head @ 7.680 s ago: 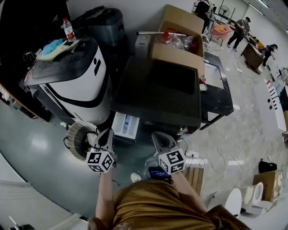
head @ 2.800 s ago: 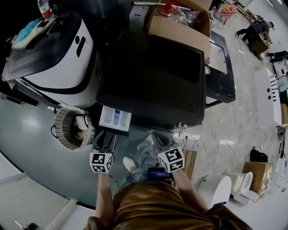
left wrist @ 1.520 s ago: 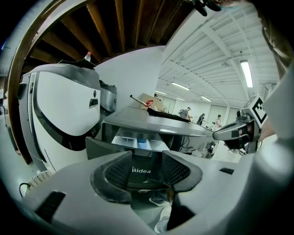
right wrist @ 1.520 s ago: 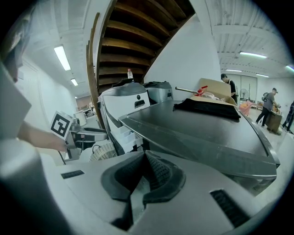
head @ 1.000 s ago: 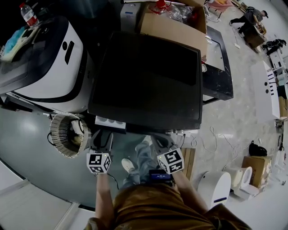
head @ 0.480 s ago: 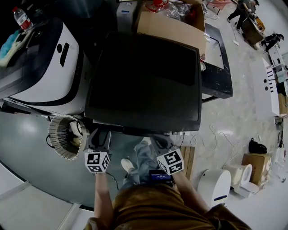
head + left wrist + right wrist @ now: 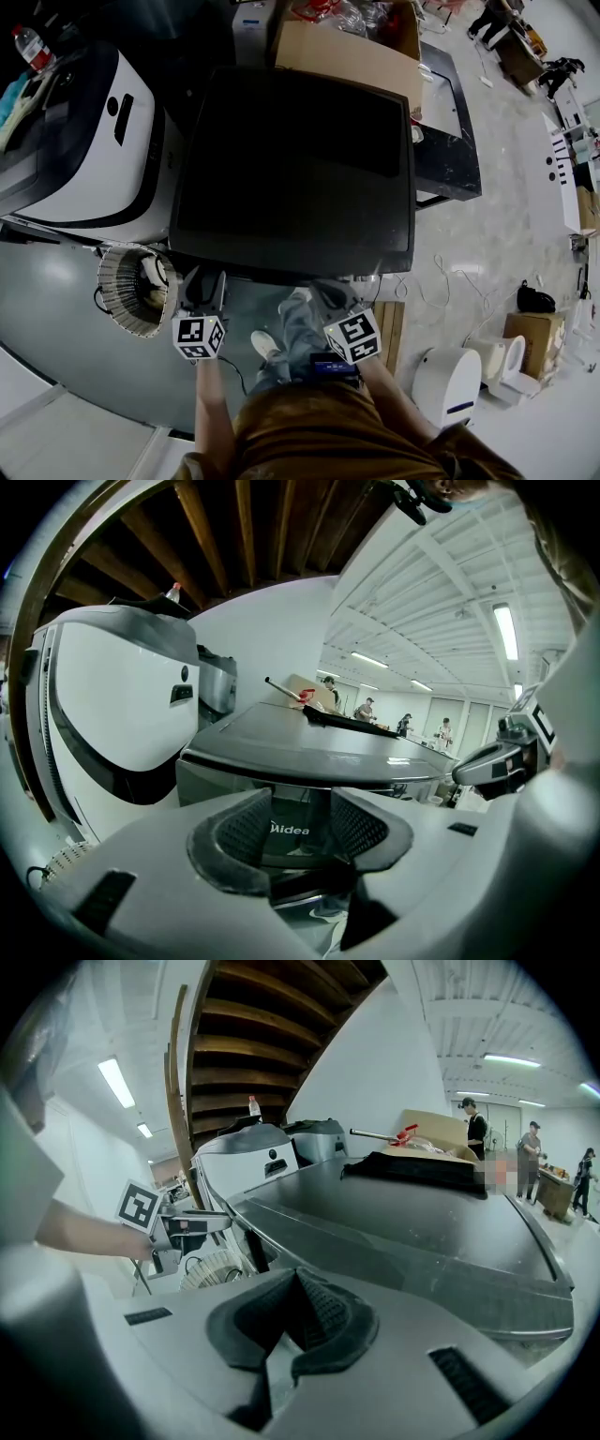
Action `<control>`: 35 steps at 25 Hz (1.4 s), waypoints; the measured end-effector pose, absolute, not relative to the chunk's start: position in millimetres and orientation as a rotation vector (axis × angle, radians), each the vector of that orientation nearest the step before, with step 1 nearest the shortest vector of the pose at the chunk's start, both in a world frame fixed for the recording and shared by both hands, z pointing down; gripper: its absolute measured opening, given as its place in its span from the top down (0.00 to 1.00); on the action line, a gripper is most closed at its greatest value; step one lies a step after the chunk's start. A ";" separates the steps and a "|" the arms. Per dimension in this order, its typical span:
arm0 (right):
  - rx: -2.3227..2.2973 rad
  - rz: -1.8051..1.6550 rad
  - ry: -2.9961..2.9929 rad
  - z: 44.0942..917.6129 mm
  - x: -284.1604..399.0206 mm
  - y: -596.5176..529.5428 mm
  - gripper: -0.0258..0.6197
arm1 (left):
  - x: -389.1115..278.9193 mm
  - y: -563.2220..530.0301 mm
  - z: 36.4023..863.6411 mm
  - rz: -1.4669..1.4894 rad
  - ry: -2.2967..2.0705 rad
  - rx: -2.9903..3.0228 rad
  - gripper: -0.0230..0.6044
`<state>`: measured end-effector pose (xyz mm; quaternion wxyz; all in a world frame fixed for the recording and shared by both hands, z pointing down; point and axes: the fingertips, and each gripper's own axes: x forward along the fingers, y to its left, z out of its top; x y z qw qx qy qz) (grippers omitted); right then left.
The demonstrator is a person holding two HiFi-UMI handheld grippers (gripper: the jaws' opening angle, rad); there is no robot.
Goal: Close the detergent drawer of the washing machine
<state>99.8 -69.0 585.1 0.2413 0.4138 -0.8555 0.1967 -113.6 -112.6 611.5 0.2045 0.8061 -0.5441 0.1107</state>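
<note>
Left hand-held gripper [image 7: 206,279], jaws apart, faced detergent drawer [image 7: 292,834] (dark front, Midea logo) flush w/ washing machine [image 7: 291,159]; right hand-held gripper [image 7: 326,289] clenched.

One dark washing machine [image 7: 295,159]. To its left, one white machine [image 7: 94,159]. Farther left and back, one plastic bottle [image 7: 30,47]. Behind the washing machine, one open cardboard box [image 7: 342,61]. At its front left corner, one ribbed round coil [image 7: 131,291]. Before its front, two tools: the left hand-held gripper [image 7: 204,279] and the right hand-held gripper [image 7: 333,295].
</note>
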 end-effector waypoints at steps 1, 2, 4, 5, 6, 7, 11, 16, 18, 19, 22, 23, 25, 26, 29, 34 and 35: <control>1.131 0.538 -2.342 584.8 99.8 -69.4 0.94 | -113.3 -114.0 611.8 0.305 -1.518 2.247 0.63; 1.129 0.539 -2.343 584.3 99.8 -69.7 0.94 | -113.1 -115.3 612.1 0.300 -1.519 2.245 0.63; 1.129 0.536 -2.345 583.0 100.0 -70.2 0.94 | -113.0 -116.7 612.3 0.295 -1.521 2.244 0.63; 1.131 0.533 -2.346 582.4 100.2 -70.4 0.94 | -113.1 -117.0 612.4 0.294 -1.522 2.244 0.63; 1.133 0.530 -2.346 581.8 100.4 -70.3 0.94 | -113.0 -117.2 612.6 0.295 -1.522 2.245 0.63; 1.134 0.527 -2.348 581.3 100.4 -69.8 0.94 | -113.0 -117.3 612.9 0.294 -1.521 2.246 0.63; 1.131 0.516 -2.354 577.7 97.4 -65.8 0.94 | -113.3 -116.9 613.2 0.280 -1.521 2.243 0.63; 1.157 0.480 -2.381 563.4 93.8 -63.6 0.94 | -111.4 -113.8 610.0 0.277 -1.497 2.242 0.63; 1.172 0.454 -2.392 556.7 93.5 -62.3 0.94 | -110.9 -110.7 604.5 0.276 -1.499 2.255 0.63; 1.180 0.443 -2.396 553.9 93.5 -61.4 0.94 | -110.8 -108.8 601.1 0.276 -1.502 2.263 0.63; 1.192 0.411 -2.395 548.0 93.5 -56.8 0.94 | -108.1 -102.1 589.7 0.259 -1.495 2.286 0.63; 1.194 0.400 -2.394 546.0 92.8 -54.7 0.94 | -107.0 -99.6 585.5 0.249 -1.493 2.293 0.65; 1.204 0.377 -2.398 540.5 89.7 -50.7 0.94 | -105.5 -94.4 576.0 0.233 -1.493 2.316 0.66; 1.217 0.360 -2.402 536.4 88.4 -48.8 0.94 | -104.9 -91.8 571.1 0.230 -1.493 2.330 0.67; 1.281 0.287 -2.422 519.2 87.0 -43.2 0.94 | -105.4 -83.9 556.0 0.222 -1.501 2.365 0.68; 1.380 0.259 -2.471 497.6 83.9 -37.3 0.94 | -118.0 -74.4 532.1 0.172 -1.547 2.370 0.76; 1.378 0.236 -2.463 496.1 81.8 -35.8 0.94 | -120.9 -72.4 528.3 0.169 -1.557 2.366 0.78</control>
